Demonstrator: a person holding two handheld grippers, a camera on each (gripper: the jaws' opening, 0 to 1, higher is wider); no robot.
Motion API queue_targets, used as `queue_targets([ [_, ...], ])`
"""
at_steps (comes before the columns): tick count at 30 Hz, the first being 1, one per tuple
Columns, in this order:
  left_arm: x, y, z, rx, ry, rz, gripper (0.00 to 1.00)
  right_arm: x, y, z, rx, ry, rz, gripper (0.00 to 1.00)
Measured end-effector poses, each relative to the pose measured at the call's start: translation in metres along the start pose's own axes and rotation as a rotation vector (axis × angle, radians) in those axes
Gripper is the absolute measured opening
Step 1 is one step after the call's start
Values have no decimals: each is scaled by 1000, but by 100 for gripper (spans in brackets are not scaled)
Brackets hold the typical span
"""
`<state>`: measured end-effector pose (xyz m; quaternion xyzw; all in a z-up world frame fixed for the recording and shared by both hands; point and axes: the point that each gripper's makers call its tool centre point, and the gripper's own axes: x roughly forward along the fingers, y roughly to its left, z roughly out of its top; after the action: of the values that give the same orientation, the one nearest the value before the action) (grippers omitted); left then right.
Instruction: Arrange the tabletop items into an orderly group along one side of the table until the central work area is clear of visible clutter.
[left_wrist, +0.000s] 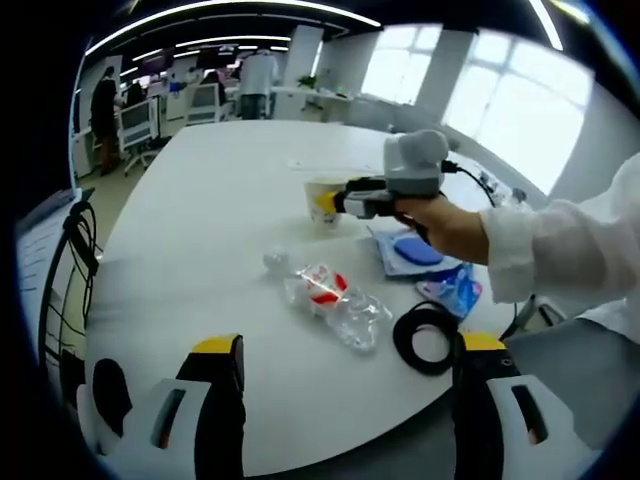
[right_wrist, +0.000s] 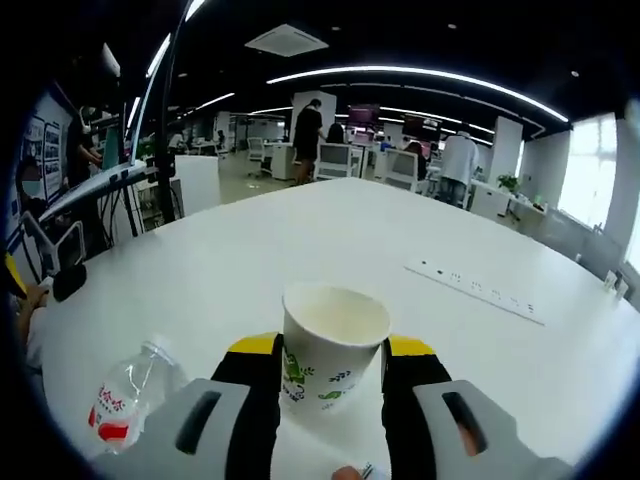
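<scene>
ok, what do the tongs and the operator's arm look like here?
Left tongs: two black jaws with yellow tips on pale grey bodies with dark slots. Right tongs: same black jaws, yellow tips, grey bodies. Seen from the left gripper view, the right tongs carry a grey housing on top with a black cable trailing back. The arm wears a white sleeve.

Open white tabletop (right_wrist: 300, 240) beyond the paper cup (right_wrist: 330, 350); crushed bottle (left_wrist: 335, 303) and tape roll (left_wrist: 428, 338) near its front edge.

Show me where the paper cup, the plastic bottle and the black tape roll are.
paper cup (right_wrist: 330, 360): right gripper view, front wall.
plastic bottle (left_wrist: 335, 300): left gripper view, crumpled body.
black tape roll (left_wrist: 404, 345): left gripper view, left side of the ring.
</scene>
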<state>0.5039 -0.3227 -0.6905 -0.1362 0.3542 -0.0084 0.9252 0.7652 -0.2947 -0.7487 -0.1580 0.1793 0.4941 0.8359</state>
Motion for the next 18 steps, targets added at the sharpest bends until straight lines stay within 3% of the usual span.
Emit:
queue_targets([
  [11, 2, -1, -1, 13, 14, -10, 83, -7, -1, -16, 11, 34, -19, 35],
  [18, 3, 0, -1, 7, 11, -12, 83, -9, -1, -15, 24, 41, -20, 35],
])
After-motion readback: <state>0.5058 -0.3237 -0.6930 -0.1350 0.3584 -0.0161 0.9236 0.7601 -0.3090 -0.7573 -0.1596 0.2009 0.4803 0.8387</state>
